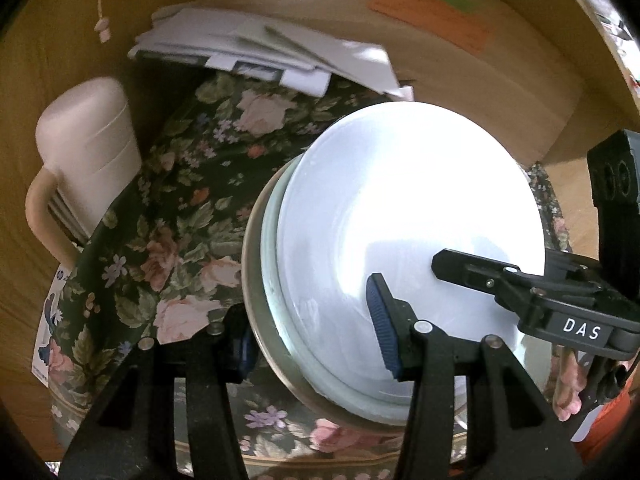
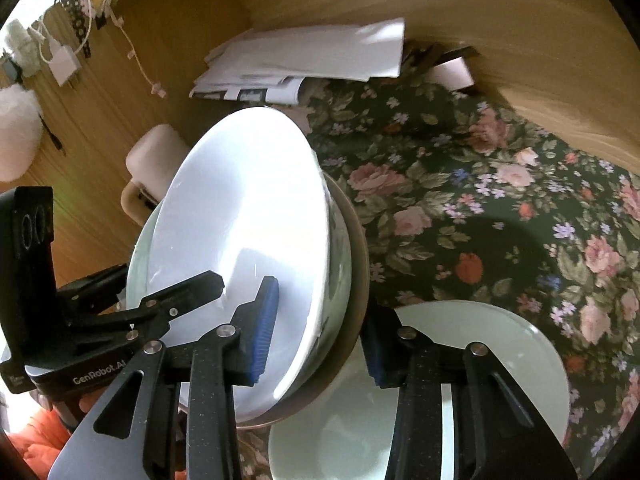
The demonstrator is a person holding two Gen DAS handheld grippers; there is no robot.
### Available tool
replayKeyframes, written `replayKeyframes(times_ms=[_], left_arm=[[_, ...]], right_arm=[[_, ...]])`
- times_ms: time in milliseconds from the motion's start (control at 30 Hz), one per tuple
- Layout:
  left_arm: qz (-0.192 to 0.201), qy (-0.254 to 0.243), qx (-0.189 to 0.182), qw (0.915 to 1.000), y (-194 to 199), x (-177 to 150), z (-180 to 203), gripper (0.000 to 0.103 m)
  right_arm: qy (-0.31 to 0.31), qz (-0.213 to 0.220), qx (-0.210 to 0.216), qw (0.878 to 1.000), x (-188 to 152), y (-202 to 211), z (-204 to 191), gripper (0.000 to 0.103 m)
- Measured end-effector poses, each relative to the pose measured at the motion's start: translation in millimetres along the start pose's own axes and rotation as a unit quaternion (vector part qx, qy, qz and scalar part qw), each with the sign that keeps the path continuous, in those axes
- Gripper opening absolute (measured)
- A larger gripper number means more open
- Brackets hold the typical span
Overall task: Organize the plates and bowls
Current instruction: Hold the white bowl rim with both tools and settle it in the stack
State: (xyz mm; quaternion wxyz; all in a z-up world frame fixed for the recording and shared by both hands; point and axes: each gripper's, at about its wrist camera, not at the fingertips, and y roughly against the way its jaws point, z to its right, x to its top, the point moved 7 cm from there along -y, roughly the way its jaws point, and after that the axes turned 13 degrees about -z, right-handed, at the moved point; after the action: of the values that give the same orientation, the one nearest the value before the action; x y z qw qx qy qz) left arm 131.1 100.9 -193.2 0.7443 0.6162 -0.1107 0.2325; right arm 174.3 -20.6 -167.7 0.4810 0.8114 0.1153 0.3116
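Stack of 3 dishes (image 1: 400, 208) held tilted above floral cloth (image 1: 180, 208). Left gripper (image 1: 312, 344) pinches its left rim, right gripper (image 2: 320, 332) opposite rim. Loose plate (image 2: 500, 360) lies below right gripper.

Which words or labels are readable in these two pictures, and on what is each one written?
"DAS": white label on the right gripper.
"GenRobot.AI", its end cut off: on the left gripper.
Orange note on the wall: writing too blurred.
Papers: print too small.

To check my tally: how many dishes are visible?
4: white plate, pale green dish and brown dish stacked; another pale plate on the cloth. More may be hidden.
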Motion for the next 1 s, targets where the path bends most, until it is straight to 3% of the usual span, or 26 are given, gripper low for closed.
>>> replayKeyframes(times_ms=[733, 1000], left_arm=[[-0.004, -0.052, -0.025, 0.9984, 12, -14, 70, 0.049], [-0.022, -0.07, -0.03, 0.9968, 8, -25, 88, 0.049]], right_arm=[[-0.044, 0.031, -0.026, 0.998, -37, 45, 26, 0.034], [-0.065, 0.034, -0.034, 0.997, -56, 54, 41, 0.033]])
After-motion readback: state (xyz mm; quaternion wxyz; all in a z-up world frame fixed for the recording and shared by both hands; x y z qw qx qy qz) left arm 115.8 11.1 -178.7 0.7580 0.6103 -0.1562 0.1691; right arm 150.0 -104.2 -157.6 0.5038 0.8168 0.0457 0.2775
